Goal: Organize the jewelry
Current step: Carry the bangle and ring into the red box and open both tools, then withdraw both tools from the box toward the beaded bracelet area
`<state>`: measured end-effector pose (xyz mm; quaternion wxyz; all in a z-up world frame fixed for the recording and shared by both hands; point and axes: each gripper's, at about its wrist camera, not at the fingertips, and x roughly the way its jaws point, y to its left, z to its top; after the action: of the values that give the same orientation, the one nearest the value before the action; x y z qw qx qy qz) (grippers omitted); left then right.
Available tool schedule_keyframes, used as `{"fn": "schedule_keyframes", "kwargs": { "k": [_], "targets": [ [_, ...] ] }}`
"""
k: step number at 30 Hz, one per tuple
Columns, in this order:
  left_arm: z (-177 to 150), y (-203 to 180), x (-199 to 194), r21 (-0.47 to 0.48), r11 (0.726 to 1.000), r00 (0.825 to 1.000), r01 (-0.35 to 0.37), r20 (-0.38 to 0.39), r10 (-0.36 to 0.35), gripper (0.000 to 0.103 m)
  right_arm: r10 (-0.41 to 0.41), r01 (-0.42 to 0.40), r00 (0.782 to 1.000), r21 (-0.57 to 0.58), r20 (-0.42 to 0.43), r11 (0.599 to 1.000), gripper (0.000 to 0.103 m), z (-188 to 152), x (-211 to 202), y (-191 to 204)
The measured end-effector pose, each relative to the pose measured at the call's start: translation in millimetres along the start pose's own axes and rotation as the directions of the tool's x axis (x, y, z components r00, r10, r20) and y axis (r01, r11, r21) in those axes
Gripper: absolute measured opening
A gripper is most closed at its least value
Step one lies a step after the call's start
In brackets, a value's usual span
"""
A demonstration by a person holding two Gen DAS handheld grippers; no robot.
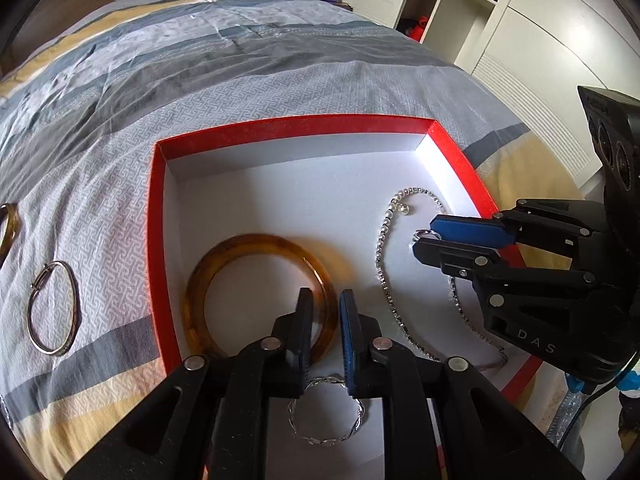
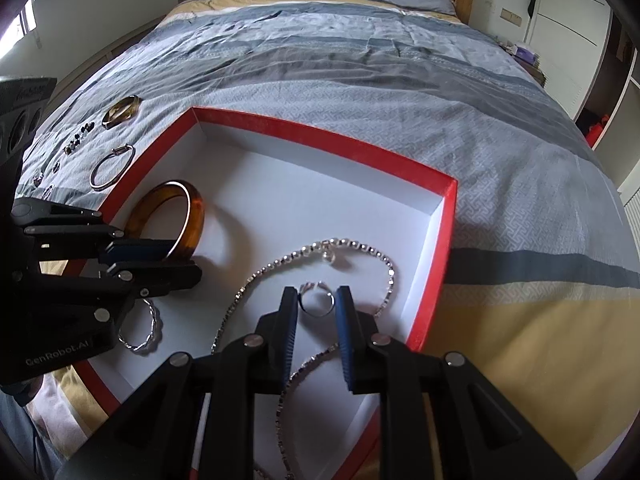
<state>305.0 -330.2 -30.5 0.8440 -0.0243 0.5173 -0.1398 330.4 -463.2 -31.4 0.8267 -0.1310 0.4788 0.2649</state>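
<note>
Red-walled box (image 1: pixel 160 248) sits on the bed; inside it, the right gripper (image 2: pixel 318 304) pinches a small silver ring (image 2: pixel 317 303), while the left gripper (image 1: pixel 326 308), jaws slightly apart, hovers over a twisted silver bracelet (image 1: pixel 326 412).

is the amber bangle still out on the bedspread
No, the amber bangle lies inside the red box, on its white floor.

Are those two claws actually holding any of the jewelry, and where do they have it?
The right claw pinches a small silver ring across its band, inside the red box. The left claw stands slightly apart over a twisted silver bracelet, gripping nothing.
</note>
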Motion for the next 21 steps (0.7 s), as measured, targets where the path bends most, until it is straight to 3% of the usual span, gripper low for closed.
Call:
{"fn": "schedule_keyframes", "kwargs": {
  "k": [10,13,21],
  "targets": [
    [-6.6,-2.3,-29.5,-0.016,1.000,0.999,0.019,0.033,-0.019,0.035,-0.022,0.021,1.000,0.027,0.021,0.999,0.019,-5.6,-29.8,0.0],
    [-9.8,-7.6,-49.0,-0.011,1.000,0.998,0.019,0.060,-0.018,0.039,-0.028,0.025,0.998,0.051,0.049,0.998,0.024,-11.0,-50.8,0.7],
    [-43.0,-20.8,-116.9,-0.014,0.998,0.985,-0.061,0.163,0.062,0.042,-0.023,0.005,0.990,0.127,0.137,0.992,0.031,-31.6,-107.9,15.7]
  ]
}}
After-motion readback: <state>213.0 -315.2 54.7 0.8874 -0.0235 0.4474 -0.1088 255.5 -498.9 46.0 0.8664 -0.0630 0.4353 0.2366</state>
